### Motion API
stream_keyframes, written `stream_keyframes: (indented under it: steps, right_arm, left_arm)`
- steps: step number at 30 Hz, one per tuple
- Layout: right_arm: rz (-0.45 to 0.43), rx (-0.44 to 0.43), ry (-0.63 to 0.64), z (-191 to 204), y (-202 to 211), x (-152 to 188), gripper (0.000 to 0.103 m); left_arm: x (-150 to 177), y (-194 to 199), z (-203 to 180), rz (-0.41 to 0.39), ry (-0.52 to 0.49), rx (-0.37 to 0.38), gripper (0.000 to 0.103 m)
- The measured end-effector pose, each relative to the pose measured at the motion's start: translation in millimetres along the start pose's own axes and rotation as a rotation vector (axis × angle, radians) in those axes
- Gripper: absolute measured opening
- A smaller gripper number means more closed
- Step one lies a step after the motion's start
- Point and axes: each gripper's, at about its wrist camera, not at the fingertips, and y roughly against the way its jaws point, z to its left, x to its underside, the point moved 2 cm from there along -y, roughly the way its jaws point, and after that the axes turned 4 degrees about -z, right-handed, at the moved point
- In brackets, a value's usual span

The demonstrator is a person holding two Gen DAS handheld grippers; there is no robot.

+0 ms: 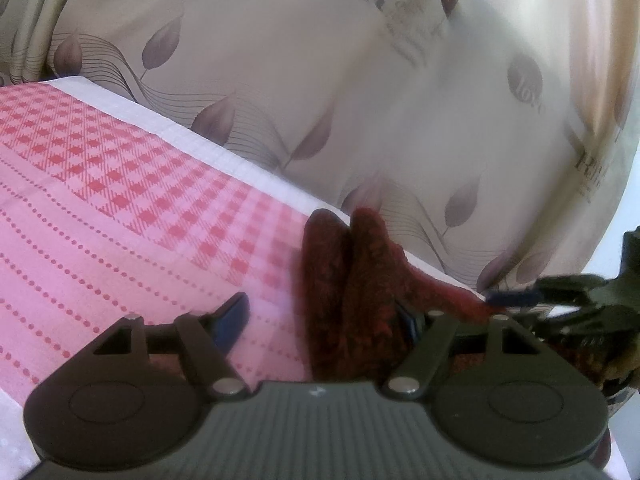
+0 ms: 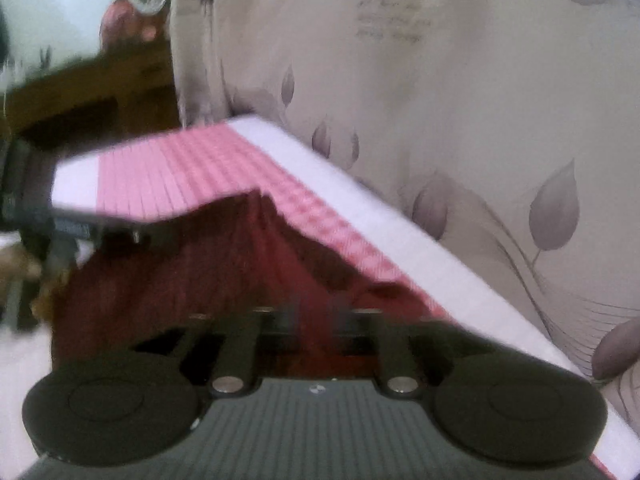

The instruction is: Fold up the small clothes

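- The dark red, fuzzy knitted small garment [image 1: 344,292] lies bunched in upright folds near the far edge of the pink checked and dotted cloth [image 1: 120,208] covering the surface, its ridges running away from the left gripper [image 1: 324,312].
- The left gripper's fingers [image 1: 232,312] stand wide apart; the garment sits against the right-hand one, unclamped.
- The right gripper [image 2: 316,320] hangs directly over the garment [image 2: 224,272]; blur hides whether its part-open fingers touch fabric.
- The right seems nearer to pinch.
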Motion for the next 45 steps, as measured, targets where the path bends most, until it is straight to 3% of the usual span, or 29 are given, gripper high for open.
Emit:
stream_keyframes:
  steps: [2,5,7,11,13,20,23,25,26,27,34,36,40,45]
  right_arm:
    - [0.033,-0.017,0.000,2,-7,5,0.043]
    - [0.070,-0.026,0.093,23,-14,14,0.011]
    - [0.045,0.010,0.131,32,-12,12,0.011]
    - [-0.092,0.086,0.104,25,7,-4,0.010]
    - [-0.119,0.124,0.088,19,7,-11,0.010]
    - [-0.025,0.110,0.039,12,-36,10,0.010]
    - [-0.024,0.114,0.016,10,-38,16,0.010]
    - [-0.035,0.117,-0.022,6,-35,14,0.024]
    - [-0.043,0.132,-0.037,4,-31,12,0.044]
    - [-0.065,0.136,-0.045,2,-26,10,0.054]
    - [-0.280,0.190,-0.185,2,64,4,0.060]
    - [-0.295,0.181,-0.222,13,90,14,0.073]
    - [-0.311,0.137,-0.264,42,128,55,0.077]
    - [-0.309,0.132,-0.339,68,150,102,0.086]
  left_arm:
    - [0,0,0,-0.002,0.001,0.001,0.074]
    - [0,1,0,-0.006,0.003,-0.001,0.074]
    - [0,2,0,-0.009,0.004,-0.001,0.074]
    - [0,4,0,-0.025,0.006,-0.005,0.074]
    - [0,7,-1,-0.041,0.001,-0.005,0.074]
    - [-1,8,0,-0.045,0.007,-0.005,0.074]
    - [0,7,1,-0.039,0.011,-0.011,0.074]
    - [0,7,1,-0.036,0.013,-0.012,0.074]
    - [0,7,1,-0.033,0.014,-0.013,0.074]
    - [0,6,2,-0.031,0.016,-0.012,0.074]
    - [0,-1,6,0.021,0.041,0.025,0.076]
    - [-5,-5,2,0.062,0.003,0.038,0.076]
    - [-22,-8,-12,0.086,-0.115,0.015,0.080]
    - [-30,-38,-28,0.268,-0.212,0.019,0.080]
